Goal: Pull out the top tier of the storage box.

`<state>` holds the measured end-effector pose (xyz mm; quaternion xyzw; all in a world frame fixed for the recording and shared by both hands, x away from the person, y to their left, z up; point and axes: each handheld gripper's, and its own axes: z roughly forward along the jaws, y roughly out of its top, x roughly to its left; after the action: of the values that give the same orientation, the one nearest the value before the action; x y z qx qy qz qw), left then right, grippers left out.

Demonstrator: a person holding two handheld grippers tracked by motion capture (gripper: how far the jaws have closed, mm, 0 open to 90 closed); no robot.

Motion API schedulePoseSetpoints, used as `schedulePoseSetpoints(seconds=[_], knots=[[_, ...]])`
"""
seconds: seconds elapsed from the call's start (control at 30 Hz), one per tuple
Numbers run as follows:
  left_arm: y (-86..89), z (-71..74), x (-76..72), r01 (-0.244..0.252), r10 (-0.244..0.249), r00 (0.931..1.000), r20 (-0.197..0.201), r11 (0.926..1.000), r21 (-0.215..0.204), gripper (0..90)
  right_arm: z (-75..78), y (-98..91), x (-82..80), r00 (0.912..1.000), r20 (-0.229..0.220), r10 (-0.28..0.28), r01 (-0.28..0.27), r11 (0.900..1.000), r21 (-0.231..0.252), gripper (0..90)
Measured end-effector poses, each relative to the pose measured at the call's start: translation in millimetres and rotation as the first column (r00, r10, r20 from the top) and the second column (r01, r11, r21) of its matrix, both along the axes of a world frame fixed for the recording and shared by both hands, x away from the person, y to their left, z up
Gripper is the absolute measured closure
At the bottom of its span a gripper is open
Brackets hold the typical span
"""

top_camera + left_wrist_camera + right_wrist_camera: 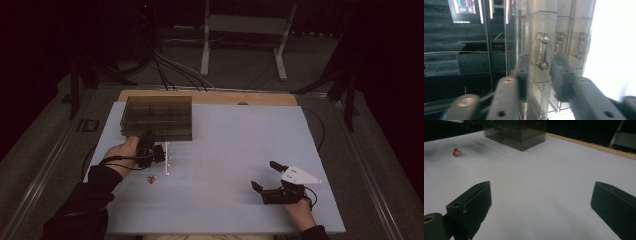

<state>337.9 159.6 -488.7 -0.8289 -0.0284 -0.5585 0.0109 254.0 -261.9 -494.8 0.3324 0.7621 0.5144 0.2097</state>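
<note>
My left gripper point(156, 152) is up against the near edge of the smoky, see-through plastic compartment box point(157, 117) at the far left of the white bench point(230, 150). In the left gripper view my jaws stand partly apart, one on each side of a thin clear wall of that box, and I cannot tell whether the pads press on the wall or merely flank it. Straight ahead of them, just beyond the tips and behind the clear wall, hangs a small shiny metal dumbbell-shaped part point(542, 51); its long axis runs in line with my jaws' reach rather than across them. Two more like it sit in the neighbouring compartments to one side.

My right gripper point(275, 182) rests low over the bench at the near right, jaws wide apart with nothing between them. From there the box lies well off ahead and to the left, so the left hand is far nearer. A small red-and-clear piece point(151, 178) lies on the bench just behind my left jaws, nearer my body.

I judge any next move belongs to the left jaws, working along that wall.
</note>
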Motion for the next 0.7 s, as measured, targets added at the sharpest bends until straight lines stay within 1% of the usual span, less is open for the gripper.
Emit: schedulePoseSetpoints(seconds=[0.03,0.1,0.13,0.2,0.23,0.27,0.33,0.37,0.43,0.47,0.5,0.53,0.57,0.6,0.63,0.67,0.7], knots=[[1.7,1.4,0.2,0.002,-0.002,1.0,-0.006,0.9998,-0.019,60.4,0.0,0.0,0.1,1.0,0.0,0.0,0.0,1.0,0.001,3.0],[5.1,4.7,0.2,0.012,-0.013,0.9993,-0.036,0.9993,-0.037,53.8,-0.3,0.1,0.3,1.0,-0.002,0.0,0.0,1.0,0.001,3.0],[6.7,6.3,0.1,0.015,-0.016,0.9989,-0.044,0.9993,-0.035,50.5,-0.3,0.2,0.3,1.0,-0.001,0.0,0.0,1.0,0.0,3.0],[9.7,9.7,1.3,0.003,-0.007,0.997,-0.077,0.9987,-0.052,42.8,-0.3,0.3,0.2,1.0,-0.001,0.0,0.0,1.0,0.0,3.0],[11.1,10.8,1.8,-0.006,0.001,0.9966,-0.082,0.9984,-0.056,35.5,-0.3,0.4,0.2,1.0,-0.001,0.001,-0.001,1.0,0.0,3.0],[12.9,11.9,2.3,-0.002,-0.004,0.9962,-0.087,0.9978,-0.067,30.2,-0.4,0.4,0.2,1.0,-0.002,0.001,-0.001,1.0,0.0,3.0],[15.4,14.0,3.9,-0.023,0.014,0.9942,-0.106,0.9963,-0.083,24.2,-0.5,0.5,0.4,1.0,-0.003,0.0,0.0,1.0,0.001,3.0],[17.0,15.3,4.3,-0.025,0.015,0.9926,-0.121,0.9958,-0.088,21.0,-0.6,0.5,0.4,1.0,-0.004,0.001,-0.001,1.0,0.001,3.0],[20.3,18.7,5.2,-0.034,0.016,0.9886,-0.15,0.9924,-0.119,19.2,-0.7,0.6,0.5,1.0,-0.004,0.0,0.0,1.0,0.001,3.0],[22.1,20.7,6.1,-0.04,0.016,0.9852,-0.17,0.9895,-0.139,17.1,-0.6,0.5,0.4,1.0,-0.005,0.0,0.0,1.0,0.001,3.0],[24.3,23.4,6.8,-0.044,0.01,0.9784,-0.207,0.9865,-0.158,14.0,-0.7,0.4,0.5,1.0,-0.004,0.0,0.0,1.0,0.002,3.0],[26.4,26.7,8.2,-0.054,0.009,0.9697,-0.244,0.9826,-0.178,10.0,-0.7,0.3,0.6,1.0,-0.005,-0.001,0.001,1.0,0.002,3.0],[28.4,29.7,9.4,-0.064,0.007,0.9619,-0.273,0.9781,-0.198,5.5,-0.7,0.2,0.6,1.0,-0.005,-0.002,0.002,1.0,0.002,3.0],[30.4,32.3,10.0,-0.066,-0.001,0.9559,-0.294,0.9736,-0.219,3.0,-0.7,0.2,0.6,1.0,-0.006,-0.002,0.002,1.0,0.002,3.0],[32.2,34.3,10.9,-0.067,-0.01,0.9518,-0.306,0.9689,-0.238,2.1,-0.7,0.2,0.6,1.0,-0.005,-0.002,0.002,1.0,0.002,3.0],[34.2,36.1,12.1,-0.069,-0.014,0.9489,-0.315,0.966,-0.249,0.9,-0.8,0.2,0.6,1.0,-0.006,-0.002,0.002,1.0,0.003,3.0],[36.3,38.7,13.1,-0.07,-0.018,0.9438,-0.33,0.9648,-0.254,0.3,-0.8,0.1,0.7,1.0,-0.005,-0.002,0.002,1.0,0.002,3.0]])
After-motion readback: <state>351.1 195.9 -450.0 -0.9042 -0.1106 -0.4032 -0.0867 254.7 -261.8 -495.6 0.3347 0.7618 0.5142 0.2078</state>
